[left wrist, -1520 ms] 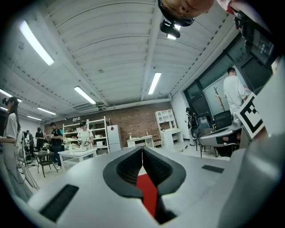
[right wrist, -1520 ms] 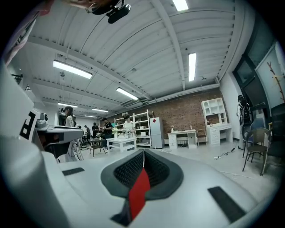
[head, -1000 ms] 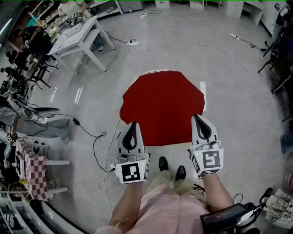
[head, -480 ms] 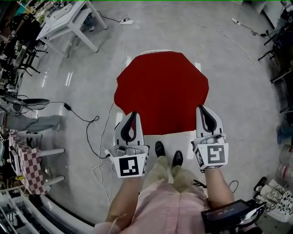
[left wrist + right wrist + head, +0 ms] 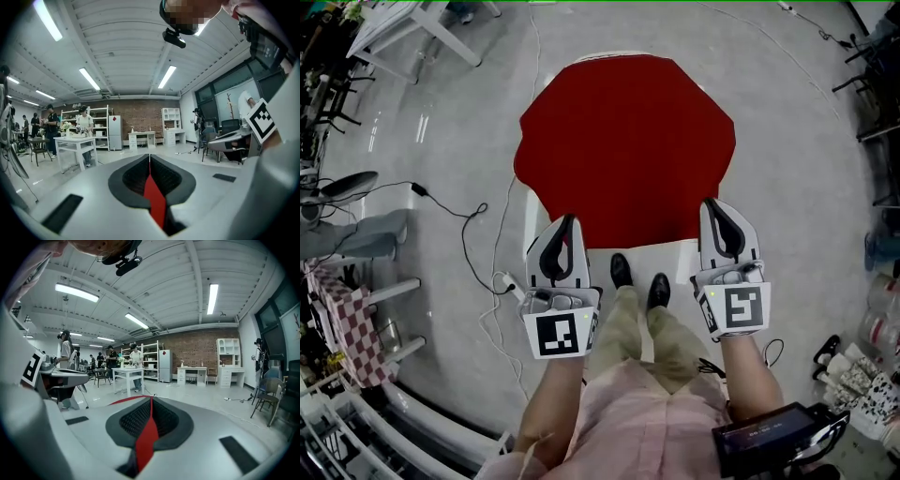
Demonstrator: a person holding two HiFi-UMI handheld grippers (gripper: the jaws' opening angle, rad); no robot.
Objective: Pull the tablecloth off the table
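Tablecloth (image 5: pixel 628 141), plain red, lies spread over a small white surface (image 5: pixel 534 220) in the middle of a grey floor (image 5: pixel 787 112), seen from above. Its near edge runs btwn the two grippers, just ahead of the person's black shoes (image 5: pixel 621 270).

Left gripper (image 5: pixel 569 223) is clenched on the near-left corner of the cloth. Right gripper (image 5: pixel 713 208) is clenched on the near-right corner. Each gripper's own view shows a strip of red cloth pinched in the closed jaws, w/ a workshop room beyond: white desk (image 5: pixel 75 143), brick far wall (image 5: pixel 140 117).

Most of the cloth appears to rest on the surface. Bare white rim shows at near left, near right & far edge, so the pull looks barely begun.

To do it well, prob.: hold both grips firm and draw both corners toward the body at the same pace, so the cloth slides off straight, not skewed. Go low & level rather than up, else it may drag on the rim. Nothing sits on the cloth, so speed matters little. Feet are close to the surface, so stepping back will likely be needed. Mind the power strip (image 5: pixel 508 284) on the floor at near left.
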